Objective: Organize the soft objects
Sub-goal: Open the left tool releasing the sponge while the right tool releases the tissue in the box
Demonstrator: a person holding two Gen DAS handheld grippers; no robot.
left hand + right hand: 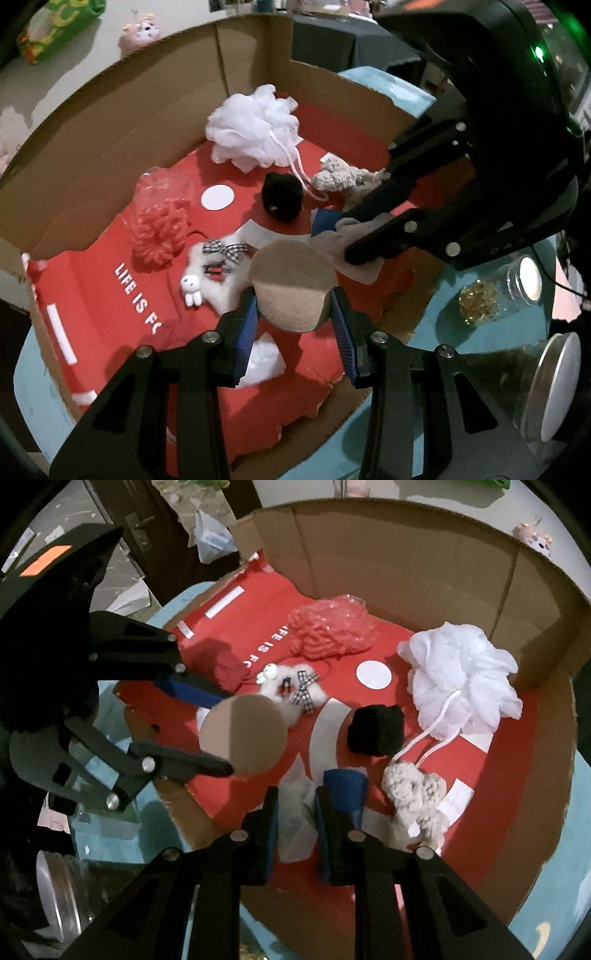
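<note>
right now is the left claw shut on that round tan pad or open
Shut on it: the left claw has both blue fingers pressed against the round tan pad, held above the cardboard box.

Dim indoor light, soft shadows, strong fisheye bending at dark edges, slight blur

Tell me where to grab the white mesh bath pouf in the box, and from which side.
Take the white mesh bath pouf by its cord loop, which trails out toward the black pom-pom and lies flat on the red liner. Probably come from above on that near side. The cardboard wall crowds its far side, and the ruffled body gives little firm purchase.
</note>
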